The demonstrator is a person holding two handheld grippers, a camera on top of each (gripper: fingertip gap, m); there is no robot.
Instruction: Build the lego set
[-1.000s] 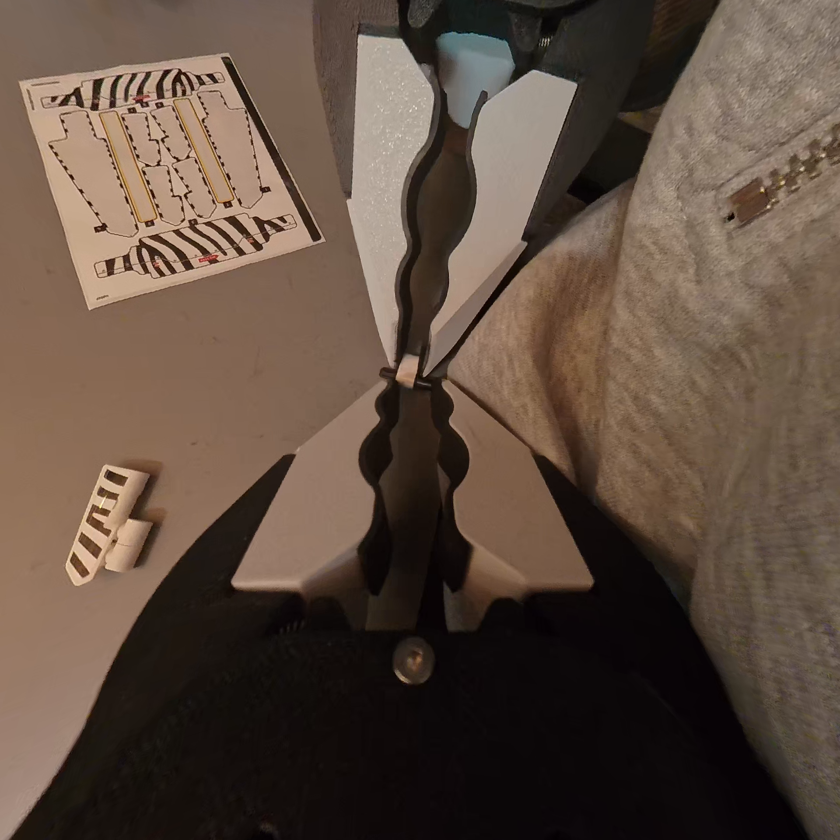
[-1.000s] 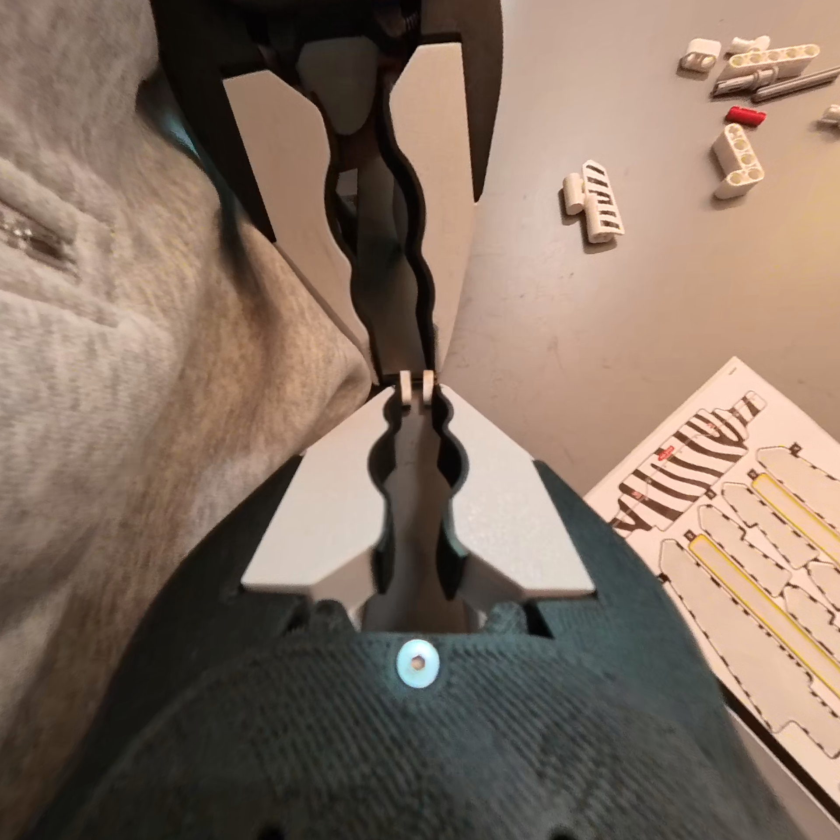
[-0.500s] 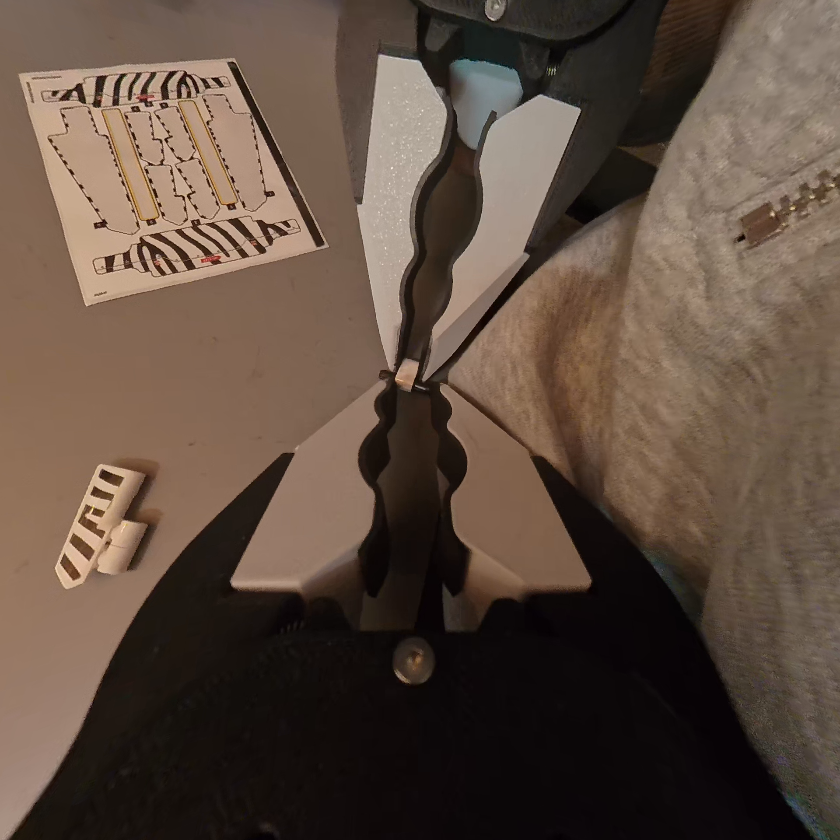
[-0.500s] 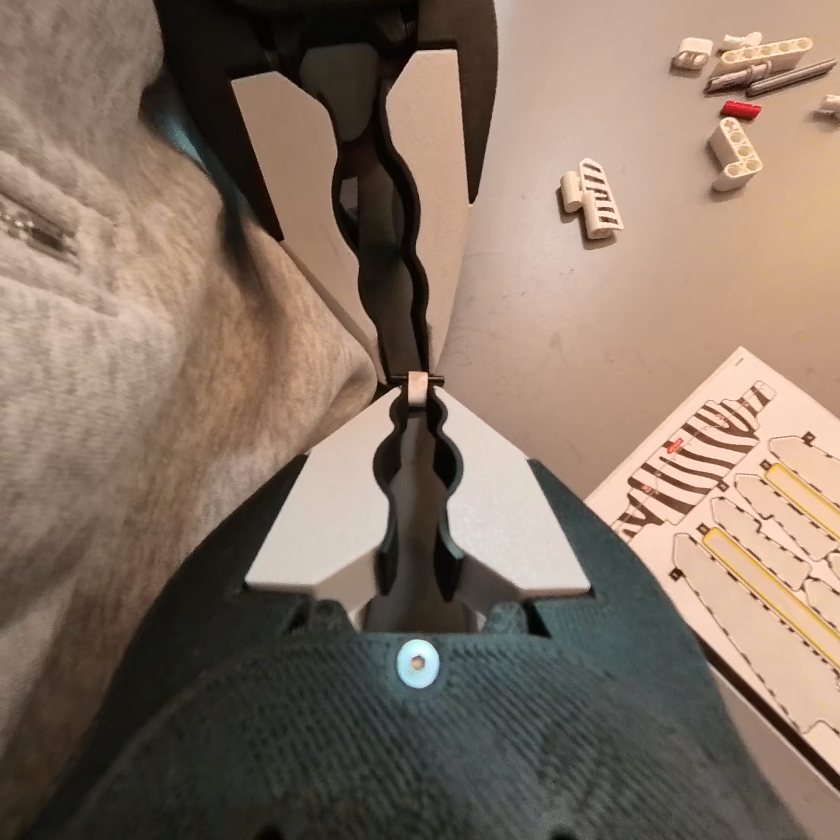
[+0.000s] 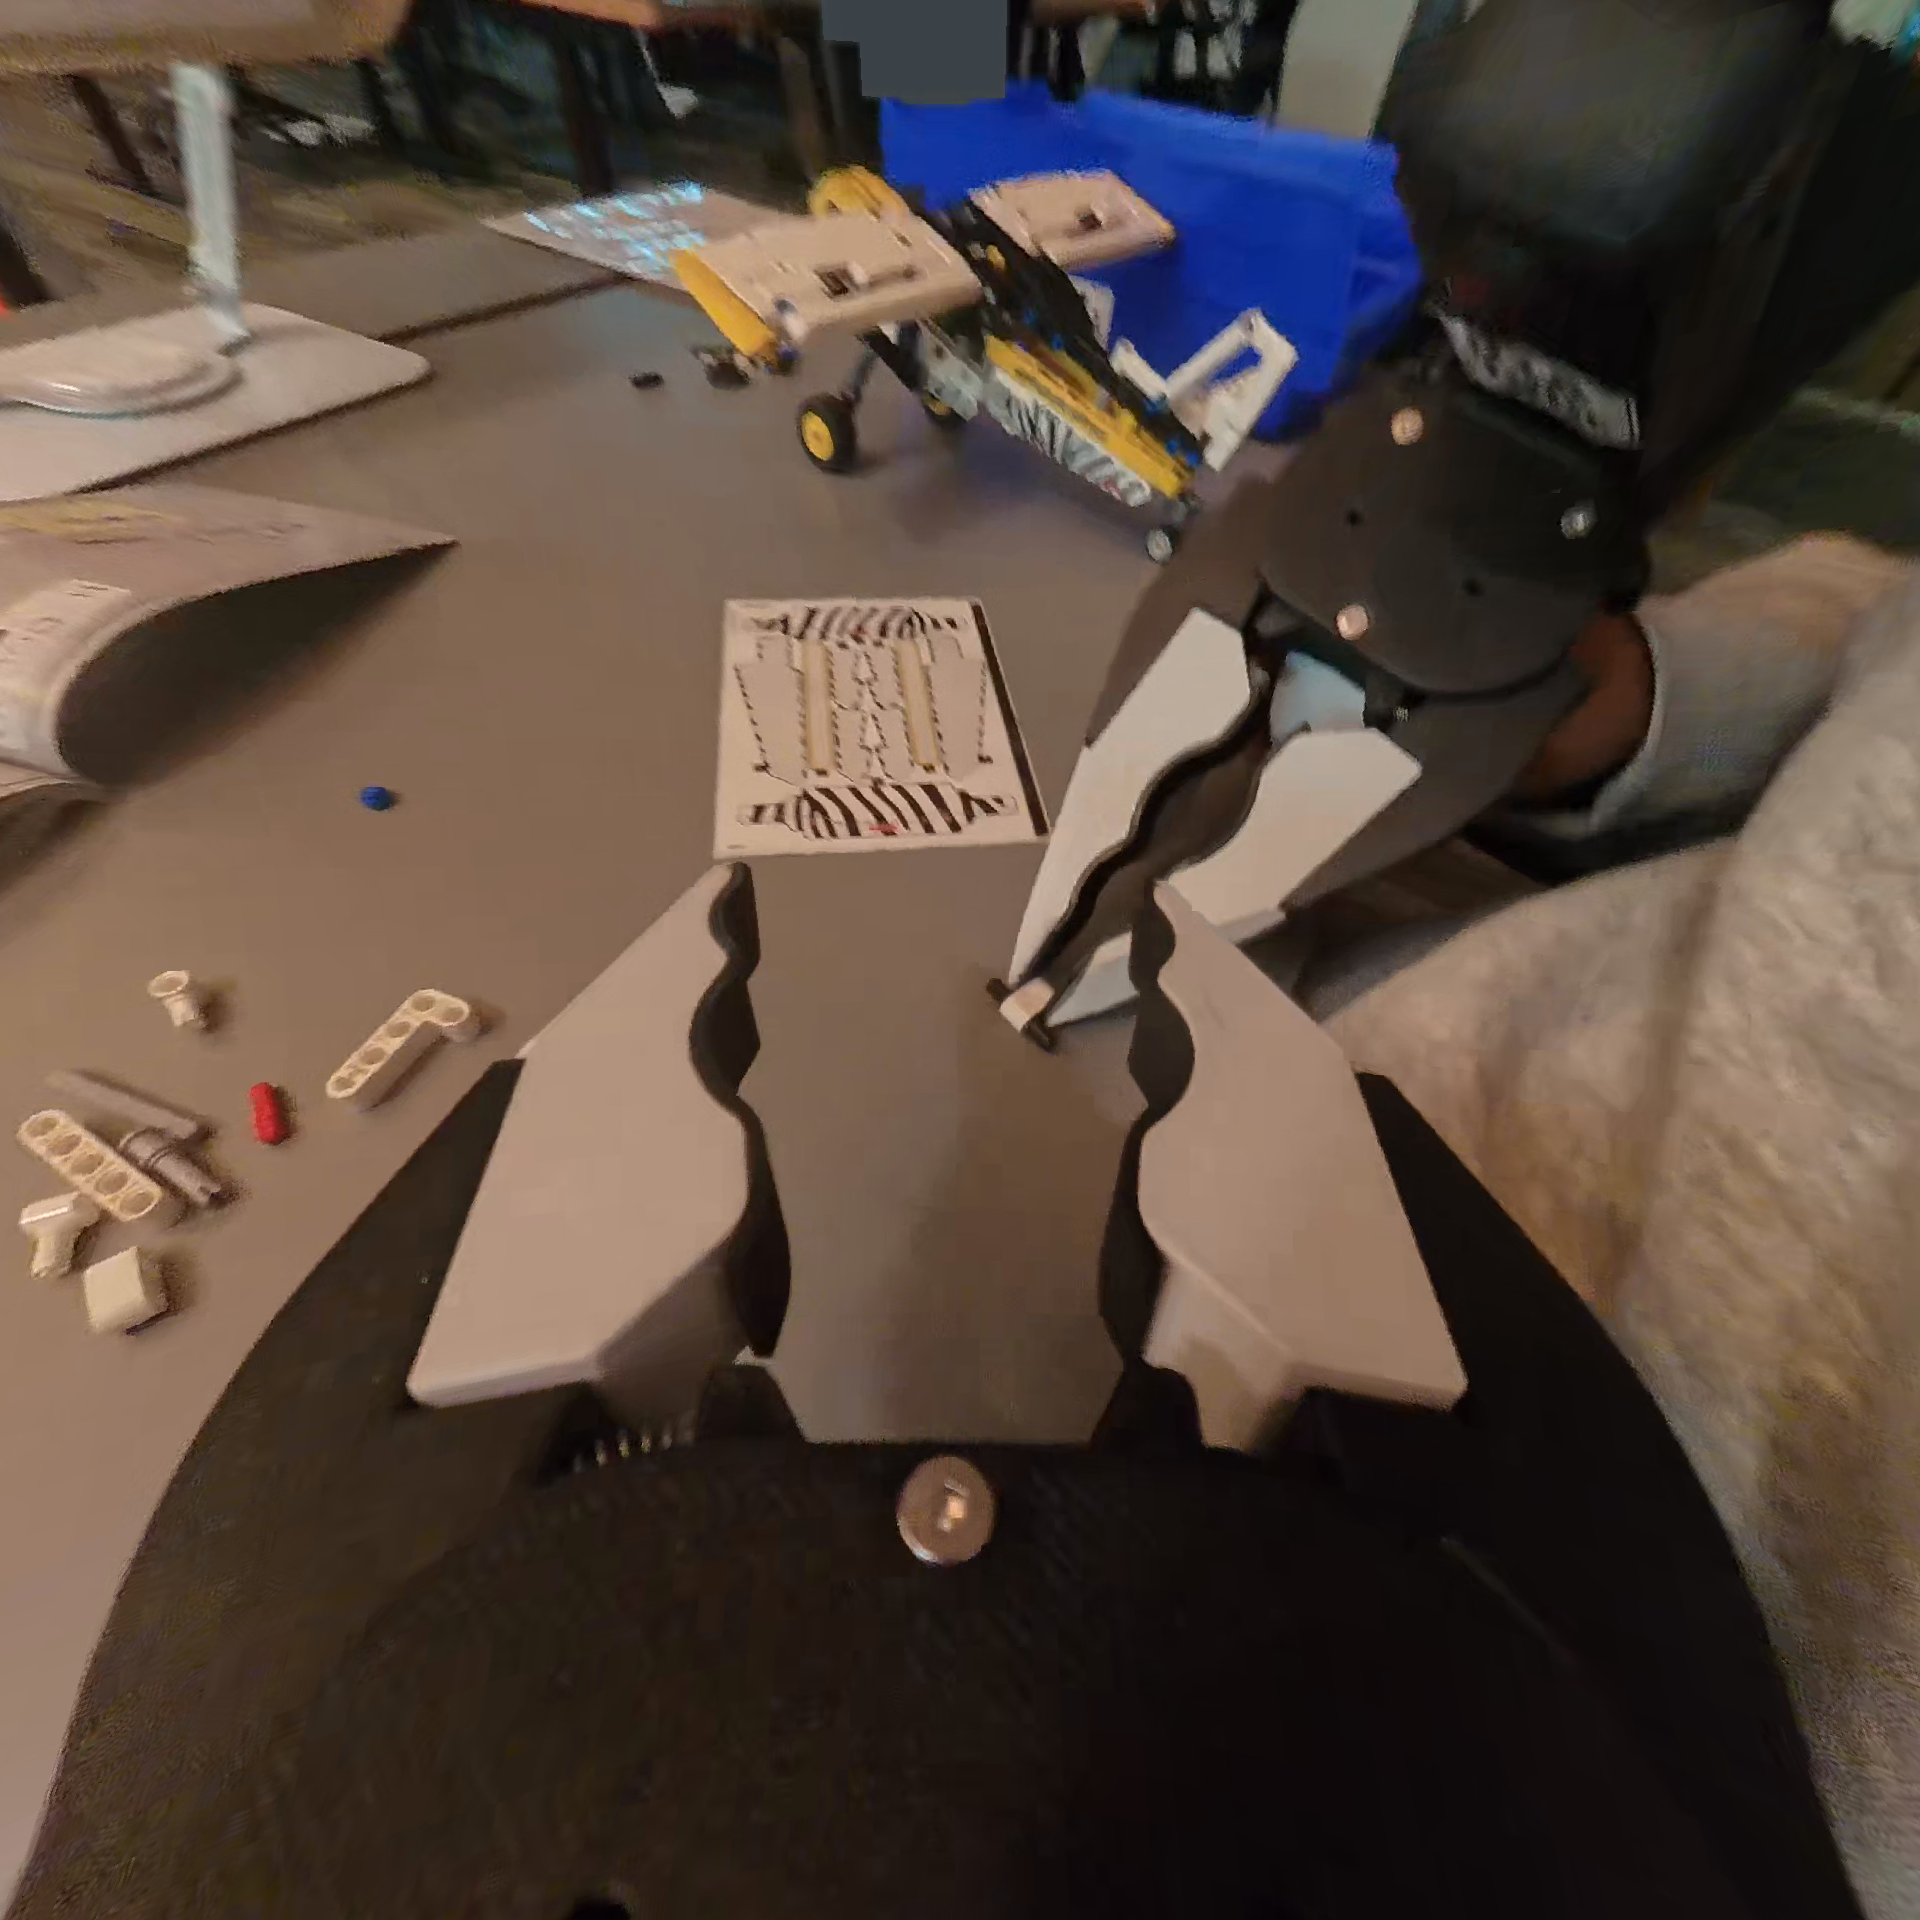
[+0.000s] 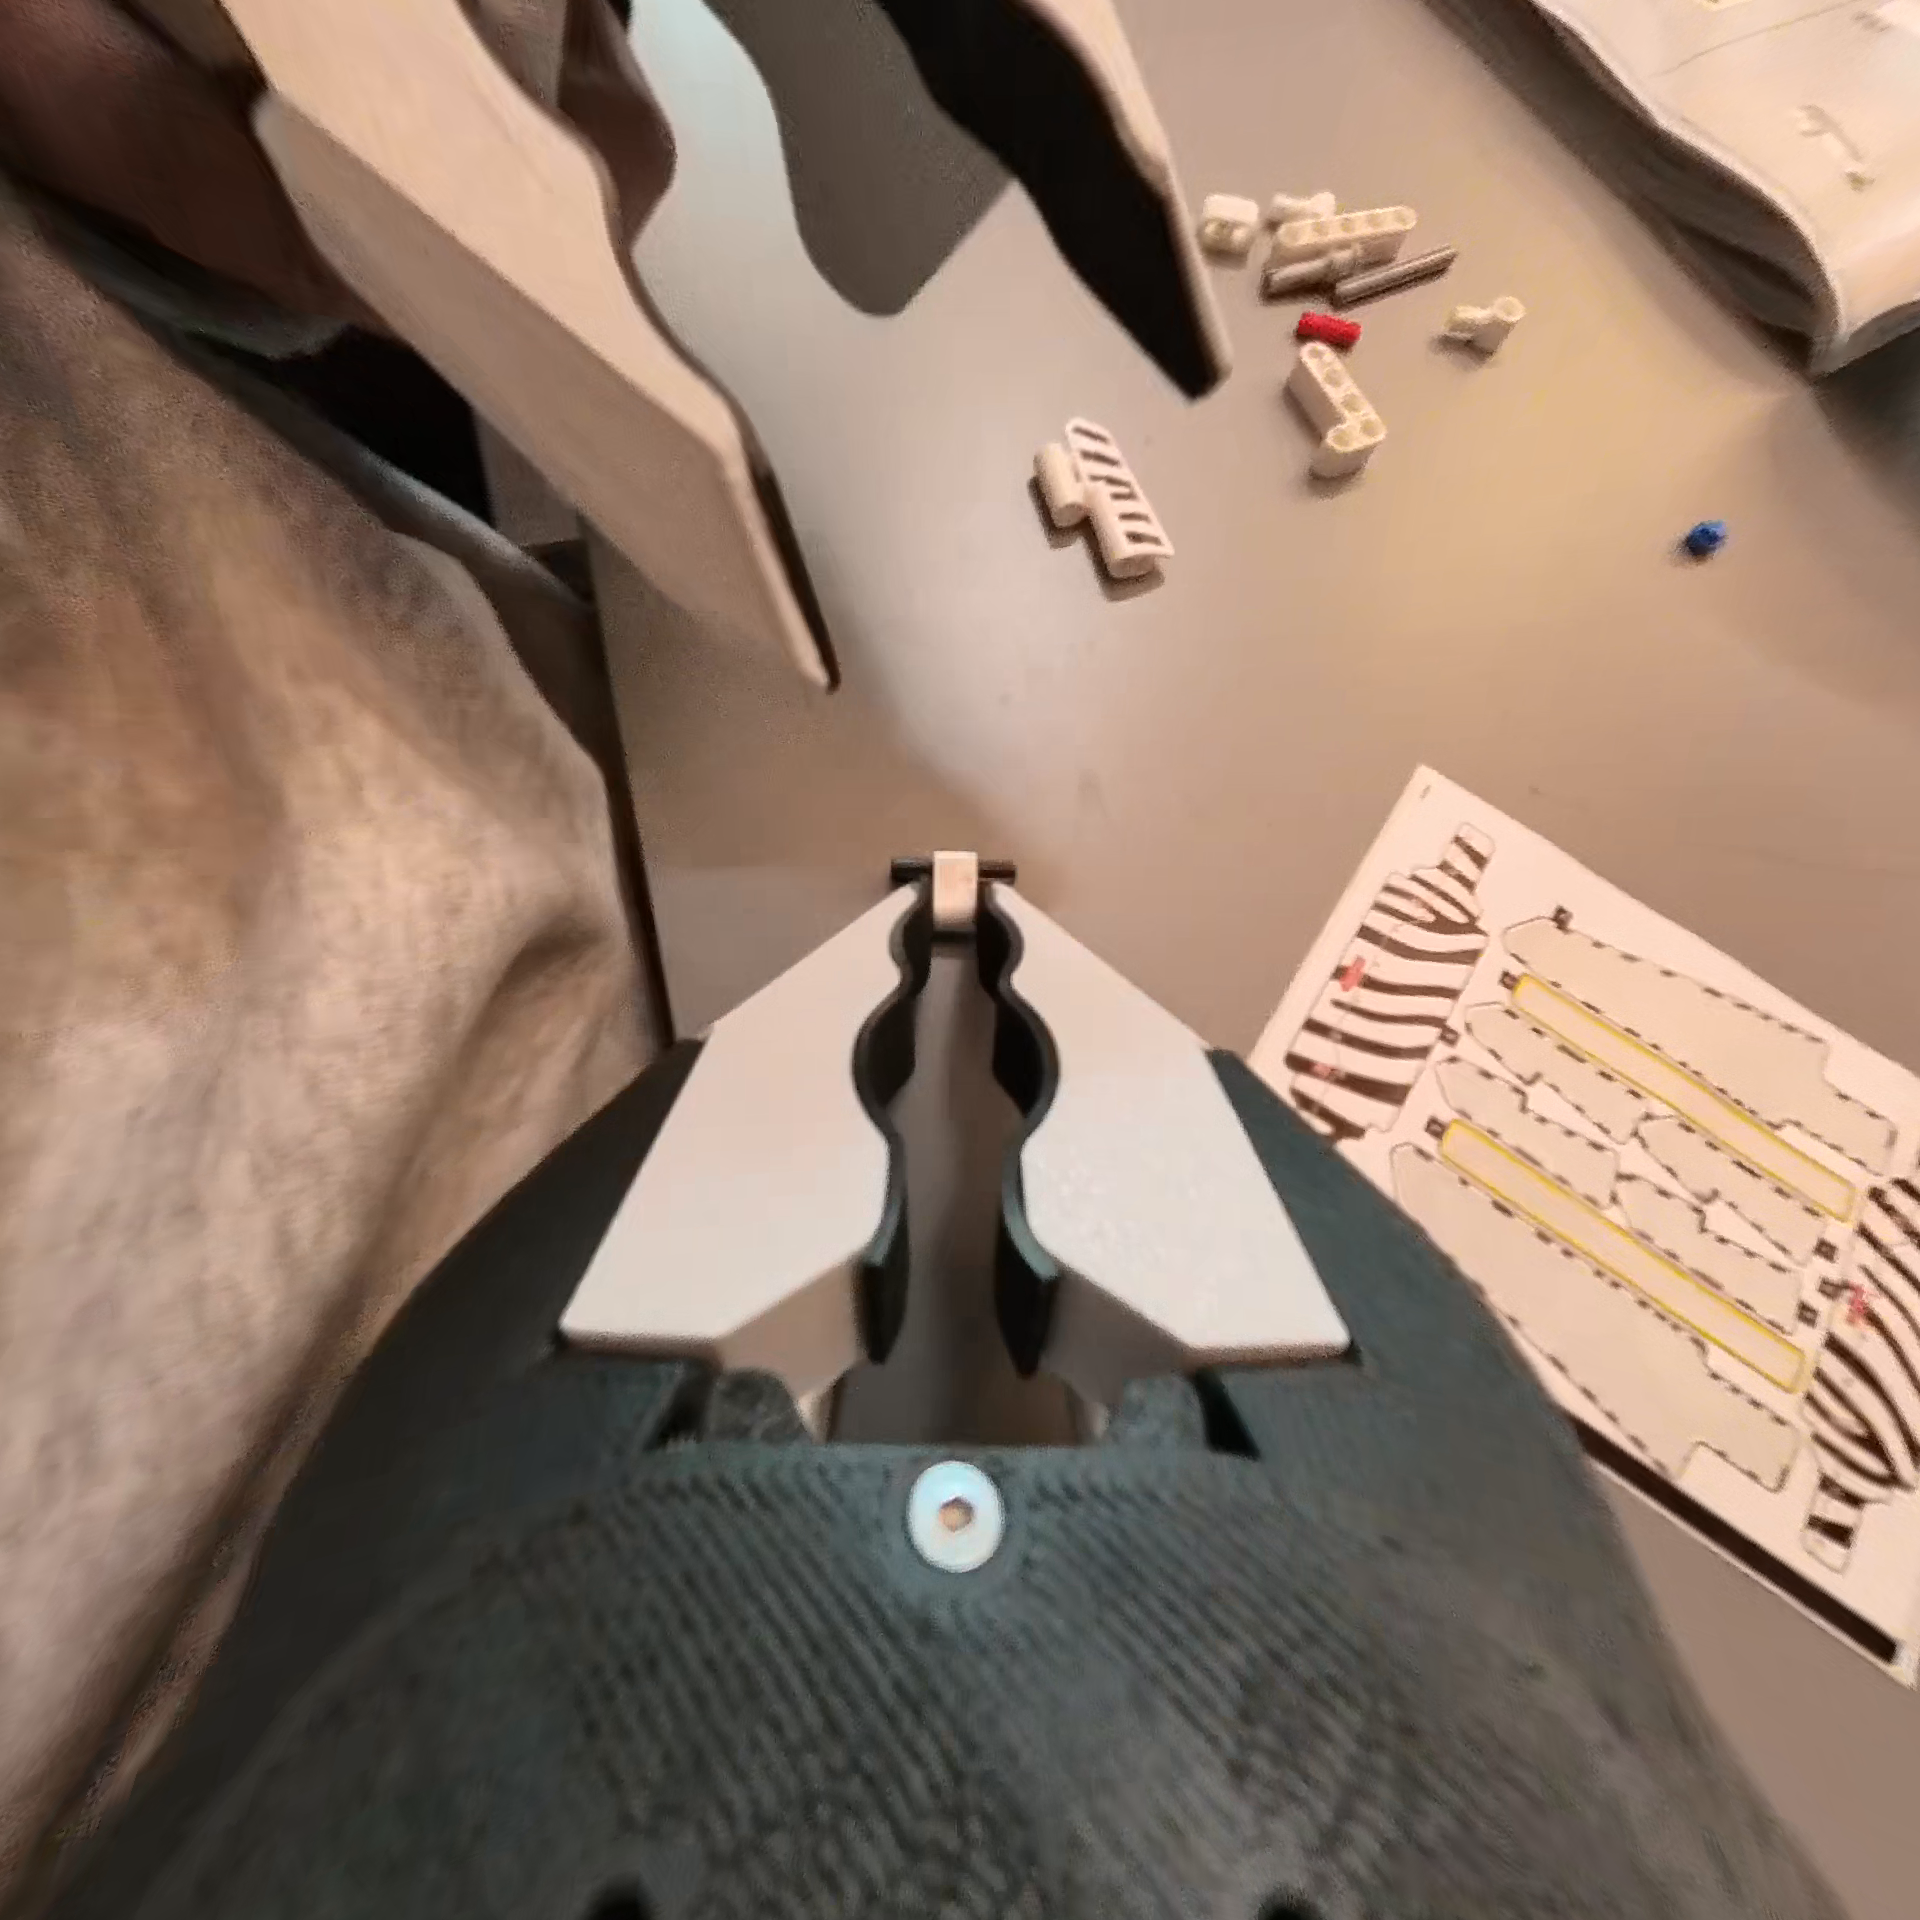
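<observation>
- Lego plane [image 5: 997,332], partly built in white, yellow and black with zebra-striped panels, stands on its wheels at the far side of the grey table [image 5: 582,540], just in front of a blue bag [image 5: 1247,218].
- Left tool [image 5: 945,914] hangs over the table with its two grey fingers spread wide and nothing between them.
- Right tool [image 6: 954,883] is closed on one small white lego piece [image 6: 954,891] crossed by a thin black pin; in the left wrist view the same tool [image 5: 1029,1003] points down with the piece [image 5: 1023,1003] at its tip, close above the table.
- One sticker sheet [image 5: 878,727] with zebra-stripe and yellow-edged decals lies flat between the tools and the plane; it shows again at the right edge of the right wrist view [image 6: 1621,1195].
- One white zebra-striped panel piece [image 6: 1107,509] lies alone on the table.
- Loose parts sit in a cluster: one L-shaped white beam [image 5: 400,1044], one straight white beam [image 5: 88,1164], one red pin [image 5: 267,1112], grey axles [image 5: 171,1148] and several small white connectors [image 5: 182,997].
- One blue pin [image 5: 376,797] lies apart from the cluster.
- An open instruction booklet [image 5: 156,623] curls at the table's left.
- A grey fleece sleeve [image 5: 1662,1091] fills the right side.
</observation>
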